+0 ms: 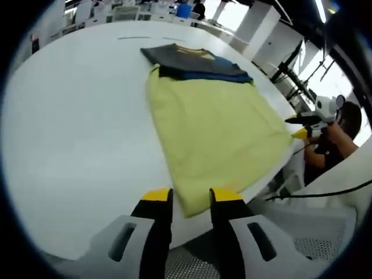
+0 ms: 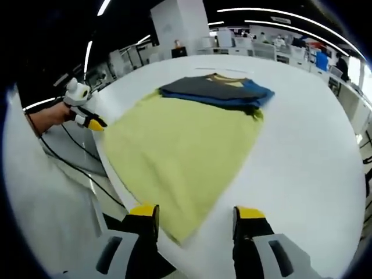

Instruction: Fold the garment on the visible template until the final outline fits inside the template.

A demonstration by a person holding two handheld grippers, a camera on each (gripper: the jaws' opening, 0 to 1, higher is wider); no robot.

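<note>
A pale yellow-green cloth garment [image 1: 218, 131] lies spread flat on a round white counter [image 1: 75, 128], its long axis running from the near counter edge toward 12 o'clock, where a folded dark grey-and-blue garment [image 1: 195, 63] rests on its far end. In the left gripper view, the left gripper [image 1: 190, 196] hovers with jaws released, one near corner of the yellow cloth right between the tips. In the right gripper view, the right gripper [image 2: 197, 214] stands jaws released and wide, the other near corner at 11 o'clock beside its left jaw. Each gripper looks equally near its own corner; the coming pinch likely hinges on that.
</note>
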